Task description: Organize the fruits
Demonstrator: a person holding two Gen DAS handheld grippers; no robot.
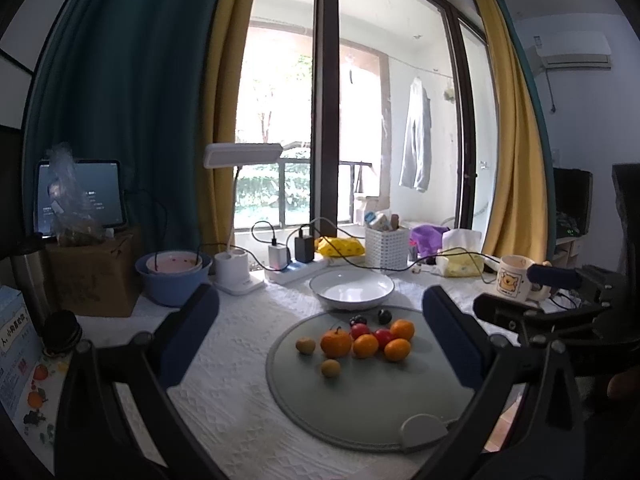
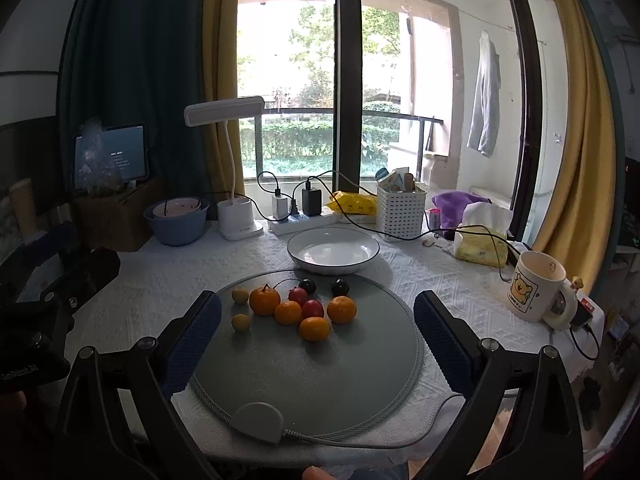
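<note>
A round grey mat [image 1: 360,396] [image 2: 320,360] lies on the white tablecloth. On it sit several small oranges [image 1: 336,343] [image 2: 265,301], two red fruits [image 1: 383,337] [image 2: 313,309], two dark plums [image 1: 385,316] [image 2: 340,287] and two small yellowish fruits [image 1: 330,368] [image 2: 241,323]. An empty white plate [image 1: 352,289] [image 2: 333,251] stands just behind the mat. My left gripper [image 1: 320,340] is open and empty, held above the mat's near side. My right gripper [image 2: 318,340] is open and empty, in front of the fruits. The right gripper also shows at the right of the left wrist view [image 1: 556,280].
A bear mug [image 1: 514,284] [image 2: 536,286] stands at the right. Behind the plate are a power strip with chargers [image 2: 304,216], a white basket [image 2: 400,210], a tissue pack [image 2: 482,246], a desk lamp [image 2: 238,220] and a blue bowl [image 2: 176,220]. A cardboard box and a tablet [image 2: 110,156] stand at the left.
</note>
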